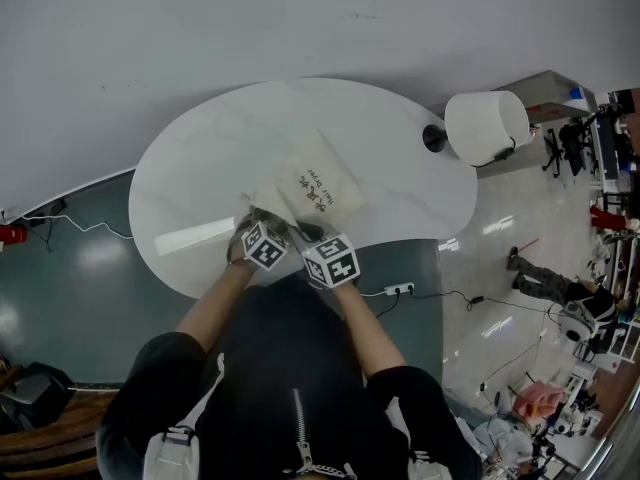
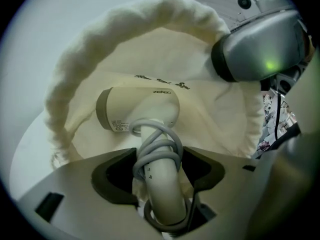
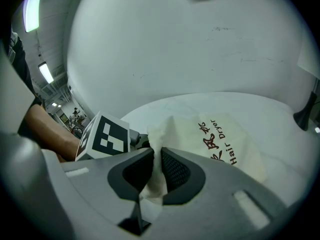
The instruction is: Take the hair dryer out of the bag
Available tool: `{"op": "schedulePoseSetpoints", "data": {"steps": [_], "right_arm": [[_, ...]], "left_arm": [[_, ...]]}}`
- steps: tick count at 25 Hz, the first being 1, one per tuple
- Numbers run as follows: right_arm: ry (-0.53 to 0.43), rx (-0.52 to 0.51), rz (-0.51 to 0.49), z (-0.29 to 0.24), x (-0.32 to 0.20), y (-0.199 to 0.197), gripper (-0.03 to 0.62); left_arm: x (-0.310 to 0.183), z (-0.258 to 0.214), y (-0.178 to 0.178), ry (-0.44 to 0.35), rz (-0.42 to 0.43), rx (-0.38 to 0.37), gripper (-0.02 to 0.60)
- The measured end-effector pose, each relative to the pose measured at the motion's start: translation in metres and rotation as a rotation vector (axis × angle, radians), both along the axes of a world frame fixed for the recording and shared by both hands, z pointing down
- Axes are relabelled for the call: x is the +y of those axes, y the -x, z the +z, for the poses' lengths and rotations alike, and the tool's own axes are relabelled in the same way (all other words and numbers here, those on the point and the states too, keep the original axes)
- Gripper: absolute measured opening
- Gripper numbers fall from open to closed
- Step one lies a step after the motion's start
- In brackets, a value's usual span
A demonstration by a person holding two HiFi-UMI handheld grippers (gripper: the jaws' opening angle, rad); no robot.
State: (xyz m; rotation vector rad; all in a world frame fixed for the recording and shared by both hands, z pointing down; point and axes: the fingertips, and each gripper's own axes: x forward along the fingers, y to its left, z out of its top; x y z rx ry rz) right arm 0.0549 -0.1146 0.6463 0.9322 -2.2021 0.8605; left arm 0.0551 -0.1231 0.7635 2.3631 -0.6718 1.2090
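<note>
Left gripper (image 2: 159, 156) is clenched on the handle of the hair dryer (image 2: 140, 109), with the grey cord (image 2: 161, 145) wound round that handle. Right gripper (image 3: 159, 169) is pinched on a fold of the cream cloth bag (image 3: 225, 144) at its rim. The dryer's head lies inside the bag's open mouth and its handle sticks out toward the left gripper. The bag rests on the white oval table (image 1: 200, 168), and a lamp (image 1: 487, 126) is at the table's far right edge.

Cream cloth for the bag (image 1: 318, 190), lettered in dark red and black; glossy white for my bench (image 1: 200, 168). The hair dryer (image 2: 145, 109) is off-white with a duller beige-grey end band, its cord (image 2: 161, 149) pale grey. My left tongs (image 2: 157, 170) and right tongs (image 3: 156, 170) are light grey with black pads, their cubes patterned in black-and-white squares. The floor (image 1: 90, 268) is dark teal.
</note>
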Motion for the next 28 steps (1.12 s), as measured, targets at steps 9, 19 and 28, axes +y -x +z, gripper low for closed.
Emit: {"op": "schedulePoseSetpoints", "data": {"steps": [9,19,28], "right_arm": [[0.005,-0.007,0.014,0.000,0.001,0.000,0.035],[0.008,-0.009,0.023,0.004,0.000,-0.004,0.035],[0.009,-0.009,0.017,0.004,0.002,-0.004,0.035]], "left_arm": [[-0.002,0.003,0.002,-0.006,0.003,-0.056,0.265],[0.001,-0.001,-0.001,0.063,0.049,-0.044,0.227],[0.008,-0.007,0.006,0.062,0.063,-0.044,0.222]]}}
